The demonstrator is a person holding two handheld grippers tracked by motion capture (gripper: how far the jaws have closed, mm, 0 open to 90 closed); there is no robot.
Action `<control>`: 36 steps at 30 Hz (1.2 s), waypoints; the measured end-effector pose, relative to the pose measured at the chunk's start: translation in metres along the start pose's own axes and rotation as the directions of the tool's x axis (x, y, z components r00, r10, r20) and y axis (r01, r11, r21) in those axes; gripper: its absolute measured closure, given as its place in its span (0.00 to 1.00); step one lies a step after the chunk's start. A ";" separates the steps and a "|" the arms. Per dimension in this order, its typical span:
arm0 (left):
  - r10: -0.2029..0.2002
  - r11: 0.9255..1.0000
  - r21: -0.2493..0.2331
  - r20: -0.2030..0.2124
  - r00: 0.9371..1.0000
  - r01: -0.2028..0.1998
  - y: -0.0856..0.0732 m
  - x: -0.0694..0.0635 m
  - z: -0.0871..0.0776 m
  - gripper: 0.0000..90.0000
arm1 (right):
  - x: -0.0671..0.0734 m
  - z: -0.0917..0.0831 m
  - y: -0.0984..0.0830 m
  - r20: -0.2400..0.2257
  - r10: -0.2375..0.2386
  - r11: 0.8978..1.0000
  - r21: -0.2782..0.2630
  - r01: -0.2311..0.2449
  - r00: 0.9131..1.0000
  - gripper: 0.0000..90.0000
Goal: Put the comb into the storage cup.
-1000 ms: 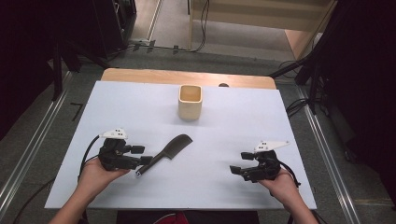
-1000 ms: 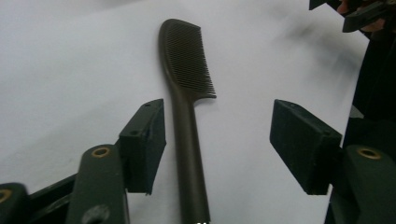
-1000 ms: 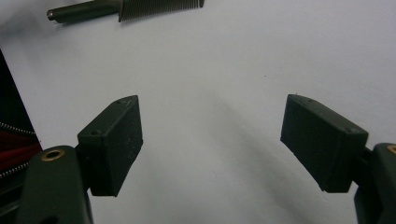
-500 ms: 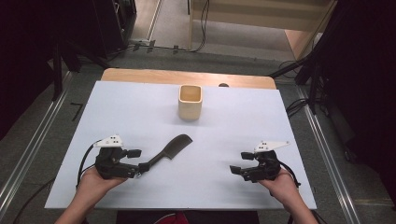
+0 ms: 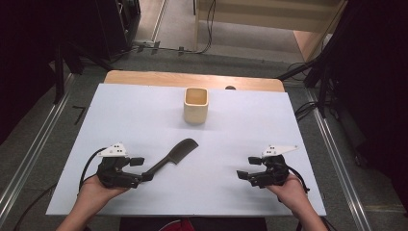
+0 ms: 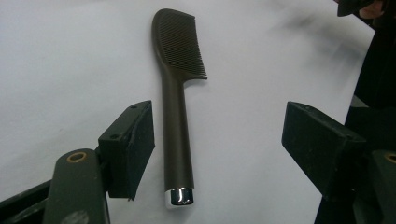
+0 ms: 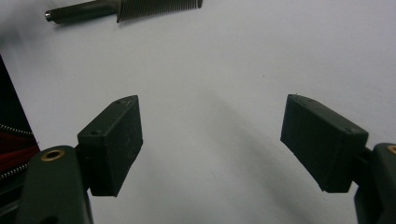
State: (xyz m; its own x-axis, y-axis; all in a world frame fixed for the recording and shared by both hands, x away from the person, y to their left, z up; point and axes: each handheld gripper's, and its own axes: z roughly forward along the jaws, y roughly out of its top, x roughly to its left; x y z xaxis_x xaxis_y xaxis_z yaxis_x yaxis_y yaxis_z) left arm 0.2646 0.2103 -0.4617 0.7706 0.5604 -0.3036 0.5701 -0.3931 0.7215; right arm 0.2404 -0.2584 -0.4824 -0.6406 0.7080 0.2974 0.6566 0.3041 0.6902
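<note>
At the lower left of the high view we hold the left gripper (image 5: 141,169), jaws spread wide around the comb (image 6: 177,95) handle, not touching it. At lower right our right gripper (image 5: 244,174) is released over the bare white table (image 5: 144,110). Farther up, centre, stands a beige cup (image 5: 196,105).

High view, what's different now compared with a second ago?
The left gripper has drawn back toward the person along the comb's handle; its open jaws now stand either side of the handle's end, not closed on it. The comb, the cup and the right gripper, which is open, stayed as they were.
</note>
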 end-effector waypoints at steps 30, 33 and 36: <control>-0.007 1.000 0.017 -0.102 0.995 0.008 0.018 0.002 0.020 0.34 | 0.000 0.000 0.000 0.003 -0.001 1.000 0.001 0.001 1.000 0.21; -0.005 1.000 0.010 -0.115 0.993 0.006 0.014 0.001 0.021 0.34 | 0.000 0.000 0.001 0.004 -0.003 1.000 -0.001 0.003 1.000 0.21; -0.005 1.000 0.028 -0.123 0.992 0.008 0.010 0.001 0.022 0.34 | 0.000 0.001 0.001 0.002 -0.008 1.000 -0.001 0.008 1.000 0.21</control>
State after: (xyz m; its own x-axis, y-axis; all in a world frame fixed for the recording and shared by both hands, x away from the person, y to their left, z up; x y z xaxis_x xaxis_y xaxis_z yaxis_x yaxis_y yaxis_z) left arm 0.2773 0.1909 -0.4688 0.7269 0.6478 -0.2281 0.5841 -0.4086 0.7013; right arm 0.2415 -0.2575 -0.4819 -0.6450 0.7067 0.2906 0.6512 0.3094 0.6930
